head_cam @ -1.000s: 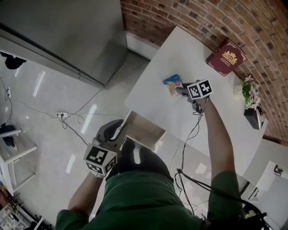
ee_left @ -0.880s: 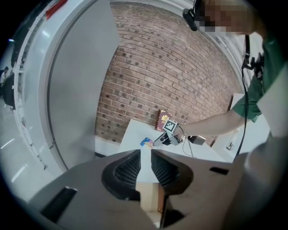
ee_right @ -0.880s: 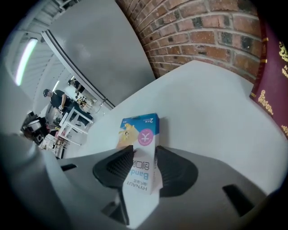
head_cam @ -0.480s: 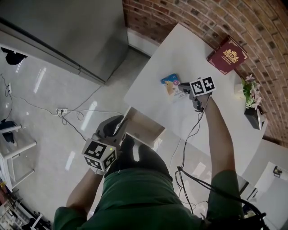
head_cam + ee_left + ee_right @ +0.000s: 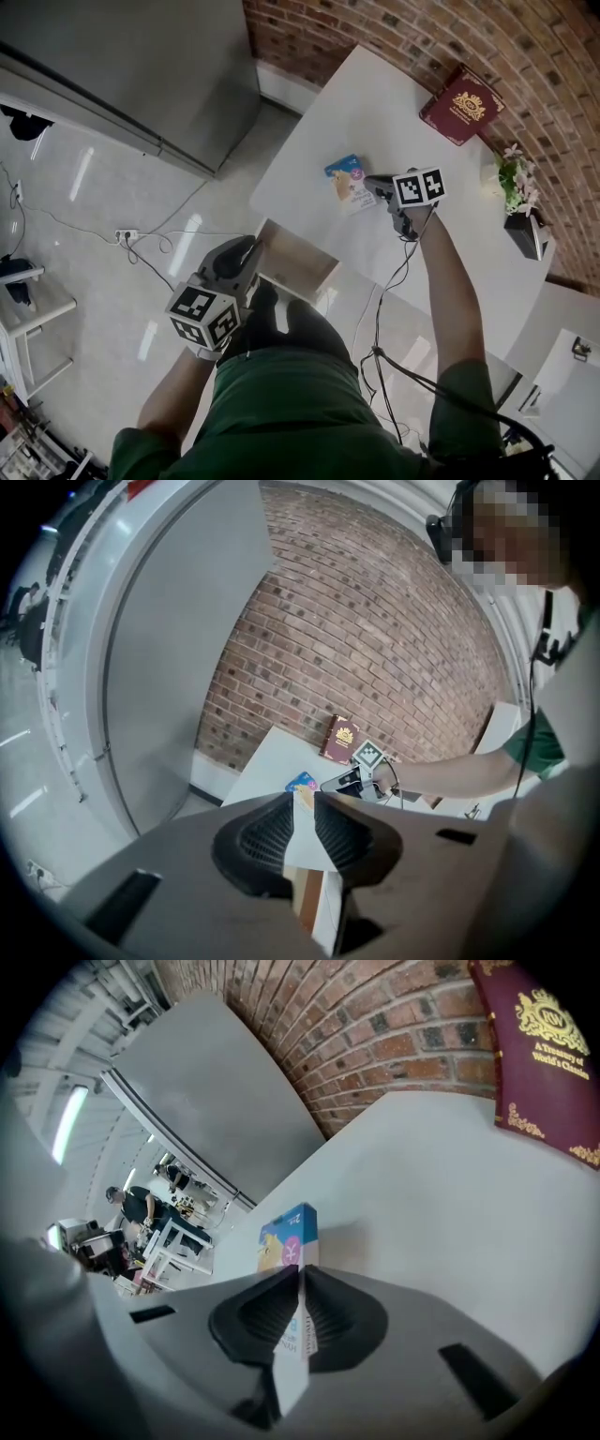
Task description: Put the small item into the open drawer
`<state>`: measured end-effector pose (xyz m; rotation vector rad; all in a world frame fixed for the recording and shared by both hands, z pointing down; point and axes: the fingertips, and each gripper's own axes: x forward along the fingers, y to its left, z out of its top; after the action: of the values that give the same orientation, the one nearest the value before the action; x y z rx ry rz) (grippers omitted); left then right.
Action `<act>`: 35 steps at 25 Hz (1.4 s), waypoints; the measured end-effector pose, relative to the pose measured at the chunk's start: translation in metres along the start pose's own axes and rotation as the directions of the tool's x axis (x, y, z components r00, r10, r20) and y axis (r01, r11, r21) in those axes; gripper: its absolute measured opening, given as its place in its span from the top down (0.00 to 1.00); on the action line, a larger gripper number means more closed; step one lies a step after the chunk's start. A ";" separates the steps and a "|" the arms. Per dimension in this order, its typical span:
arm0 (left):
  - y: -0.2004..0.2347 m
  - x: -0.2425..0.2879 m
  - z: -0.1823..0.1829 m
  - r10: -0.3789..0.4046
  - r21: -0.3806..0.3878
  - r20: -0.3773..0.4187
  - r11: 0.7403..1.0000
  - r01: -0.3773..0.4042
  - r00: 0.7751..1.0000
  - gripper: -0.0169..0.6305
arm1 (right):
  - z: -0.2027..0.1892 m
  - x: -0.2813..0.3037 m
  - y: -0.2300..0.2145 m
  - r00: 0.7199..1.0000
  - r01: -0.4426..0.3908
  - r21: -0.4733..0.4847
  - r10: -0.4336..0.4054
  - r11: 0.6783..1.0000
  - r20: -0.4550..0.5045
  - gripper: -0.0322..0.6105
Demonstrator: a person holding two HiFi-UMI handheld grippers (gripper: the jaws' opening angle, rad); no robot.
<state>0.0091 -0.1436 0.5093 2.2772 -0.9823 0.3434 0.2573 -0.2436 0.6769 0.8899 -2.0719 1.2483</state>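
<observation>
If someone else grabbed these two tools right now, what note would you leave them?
Left gripper: shut on the open drawer's front edge.
Right gripper: jaws have just been closing and now pinch the packet at the table.
Done: drawer open, packet gripped.
Left to do: carry the packet over, lower it into the drawer, let go.
</observation>
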 end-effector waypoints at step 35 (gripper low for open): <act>-0.031 -0.081 -0.049 0.200 -0.055 0.096 0.979 -0.196 0.975 0.88 | -0.087 0.016 0.152 0.965 -0.234 0.006 0.231 0.972 0.124 0.91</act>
<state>-0.0235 -0.0506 0.4957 2.1780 -1.2613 0.2881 0.1404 -0.1159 0.6436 0.7657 -2.3191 1.3675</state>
